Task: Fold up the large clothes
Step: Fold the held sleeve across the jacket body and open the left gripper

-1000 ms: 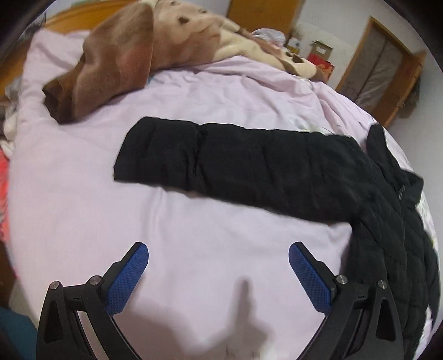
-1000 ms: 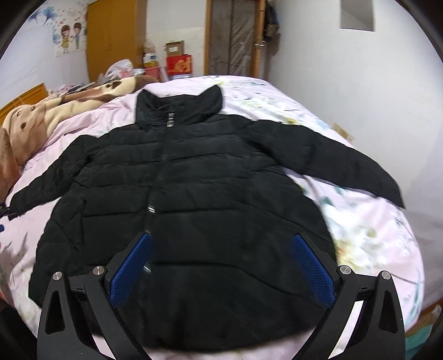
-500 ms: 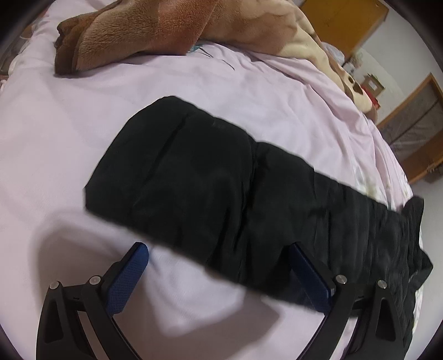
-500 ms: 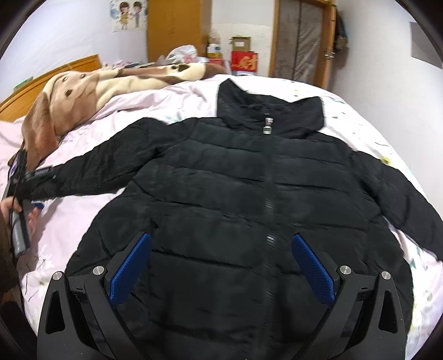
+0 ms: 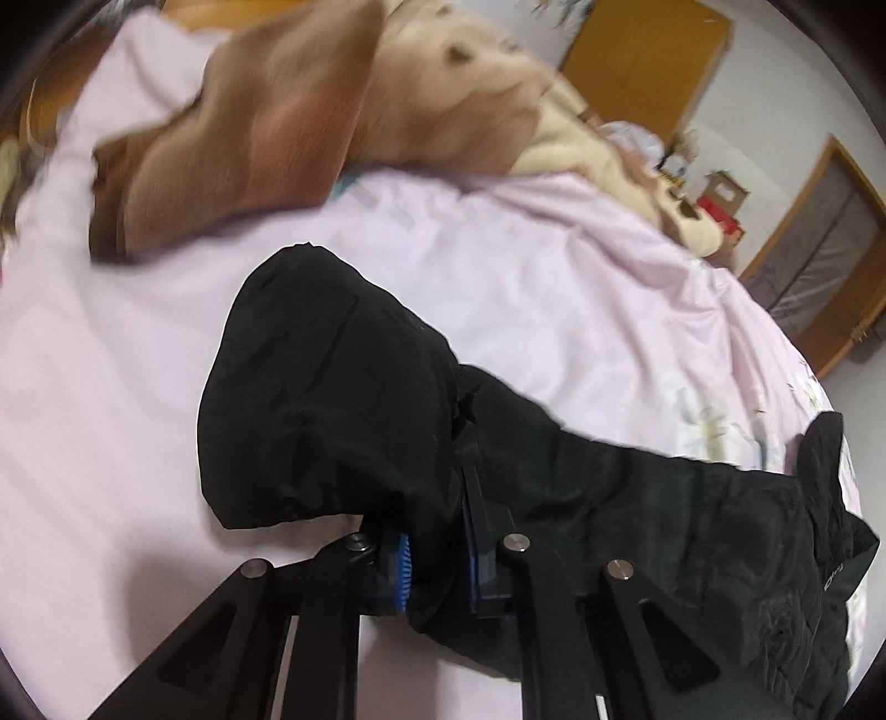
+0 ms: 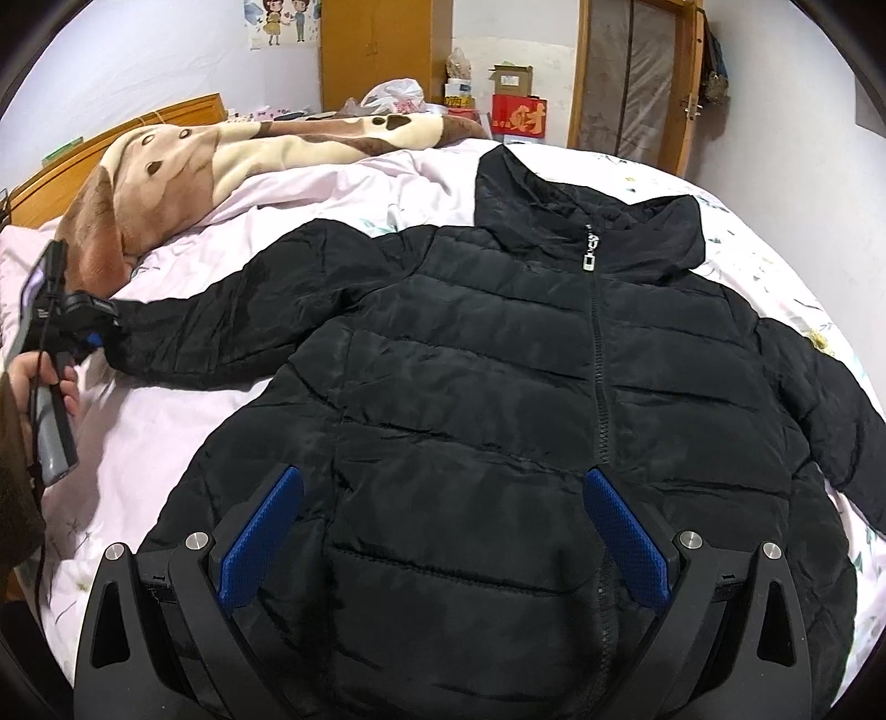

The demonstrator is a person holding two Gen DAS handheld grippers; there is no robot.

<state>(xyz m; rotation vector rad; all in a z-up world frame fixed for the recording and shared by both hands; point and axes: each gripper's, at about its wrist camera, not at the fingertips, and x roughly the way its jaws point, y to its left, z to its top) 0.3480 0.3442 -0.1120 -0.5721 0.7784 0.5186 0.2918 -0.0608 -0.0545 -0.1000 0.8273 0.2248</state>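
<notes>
- black quilted puffer jacket (image 6: 498, 399) lies front up, zipped, spread flat on the pale pink bed sheet (image 6: 166, 443); hood toward the far end, both sleeves out to the sides.
- left gripper (image 5: 434, 565): its jaws have just been closing, from wide open half a second ago to nearly shut now, with the black sleeve cuff (image 5: 332, 399) bunched between the blue pads. pinched, cuff end puckered and flopping past the jaws.
- right-wrist view shows the same: that gripper (image 6: 91, 327) at the end of the far-left sleeve, a person's hand (image 6: 33, 376) on its handle.
- what it means: first grasp is made, sleeve fold can start; likely next is carrying the cuff in over the jacket body. nothing folded yet.
- right gripper (image 6: 437, 531): jaws wide open, empty, hovering over the lower front of the jacket near the hem, zipper line between the pads; not touching as far as i can tell.
- brown and cream plush blanket with paw prints (image 6: 221, 149) heaped at the head of the bed, well apart from the jacket.
- writing: red cardboard box (image 6: 518, 113) by the far wall has one large gold chinese character, looks like 财. small pale logo on the jacket collar in the left view, too small to read. cartoon poster (image 6: 279, 22) on the wall, no legible text.
</notes>
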